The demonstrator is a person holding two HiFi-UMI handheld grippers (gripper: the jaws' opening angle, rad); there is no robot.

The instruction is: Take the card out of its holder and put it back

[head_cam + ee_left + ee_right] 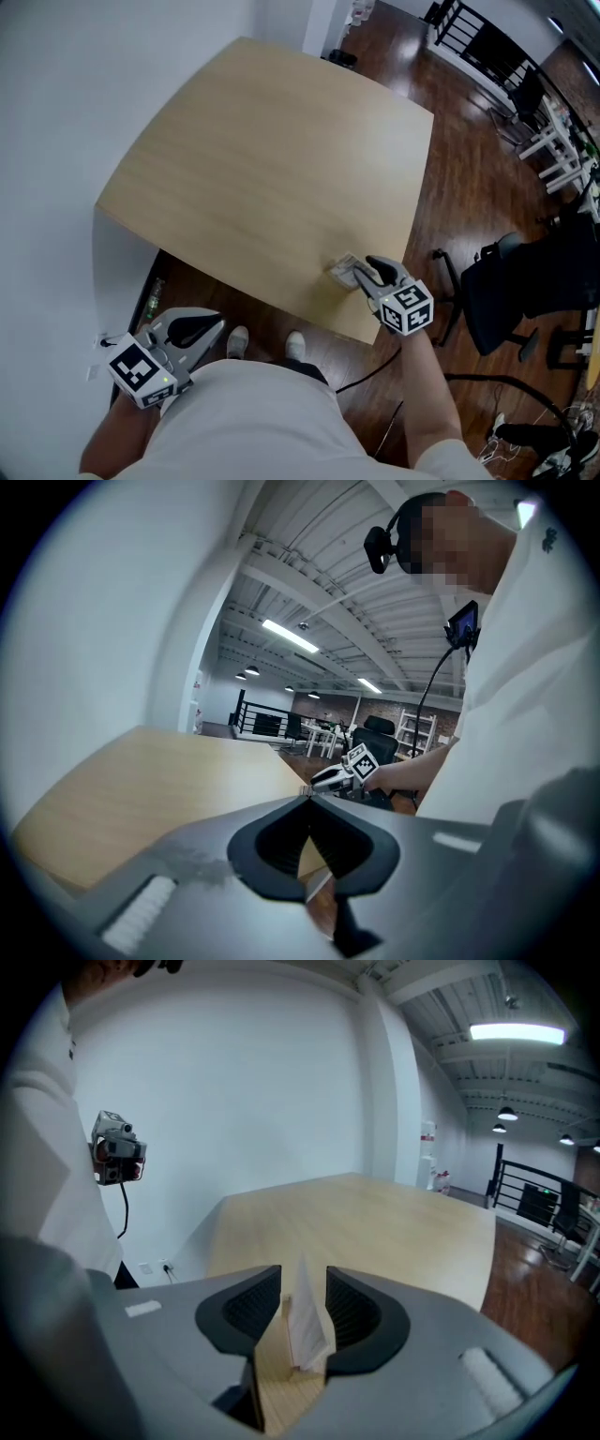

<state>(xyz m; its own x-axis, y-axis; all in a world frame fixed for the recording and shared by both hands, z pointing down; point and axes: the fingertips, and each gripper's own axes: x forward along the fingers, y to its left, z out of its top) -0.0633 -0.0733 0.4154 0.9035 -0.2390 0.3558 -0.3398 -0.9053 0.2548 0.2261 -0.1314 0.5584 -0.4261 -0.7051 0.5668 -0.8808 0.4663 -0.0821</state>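
On the wooden table (262, 169), near its front right edge, stands a small clear card holder (343, 270) with a white card. My right gripper (361, 273) is at the holder. In the right gripper view the white card (305, 1330) stands upright between the jaws of the right gripper (304, 1275), which are open with a gap on the left side. My left gripper (214, 326) hangs off the table at the lower left, shut and empty. In the left gripper view the tips of the left gripper (306, 801) meet and the right gripper (345, 772) shows beyond them.
A black office chair (525, 281) stands on the dark wood floor right of the table. A white wall runs along the left. The person's shoes (239, 339) are at the table's front edge. White furniture and a black railing (487, 37) stand far right.
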